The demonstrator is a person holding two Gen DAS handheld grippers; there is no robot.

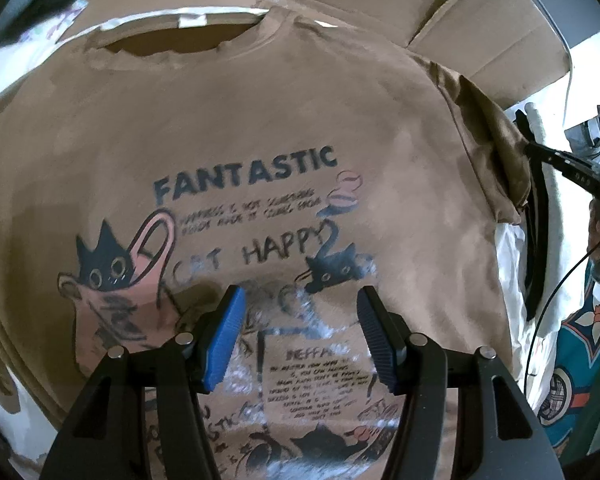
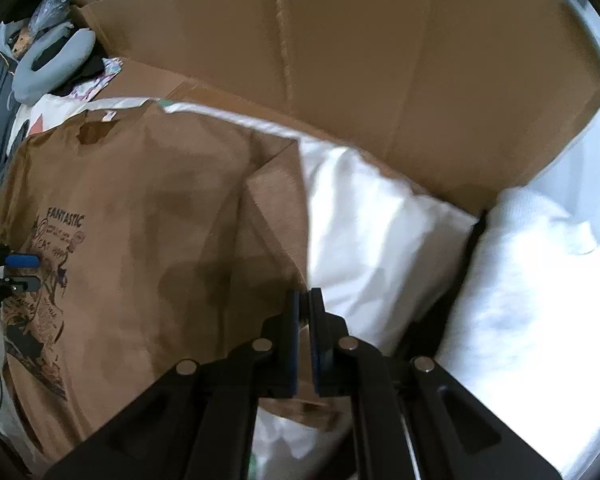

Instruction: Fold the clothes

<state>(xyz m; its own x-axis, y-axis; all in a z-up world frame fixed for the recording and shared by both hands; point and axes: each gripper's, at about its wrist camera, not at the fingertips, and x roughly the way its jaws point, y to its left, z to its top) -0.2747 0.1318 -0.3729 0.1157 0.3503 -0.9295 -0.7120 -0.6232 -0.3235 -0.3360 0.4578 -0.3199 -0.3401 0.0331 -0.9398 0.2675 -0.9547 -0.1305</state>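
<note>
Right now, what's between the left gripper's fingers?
Left wrist view: only the flat printed front of the shirt lies below the open left gripper; nothing is gripped.

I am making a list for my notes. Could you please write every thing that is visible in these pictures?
T-shirt: one, brown with cat print, spread flat in the middle.
Sleeve: one, brown, lifted at the shirt's edge, pinched.
Cardboard: several brown sheets, behind the shirt.
White bedding: beside the shirt, under it.
Neck pillow: one, grey, far corner.
Patterned cloth: one, teal, at the side.
Left gripper: open, above the print.
Right gripper: shut on the sleeve.
</note>
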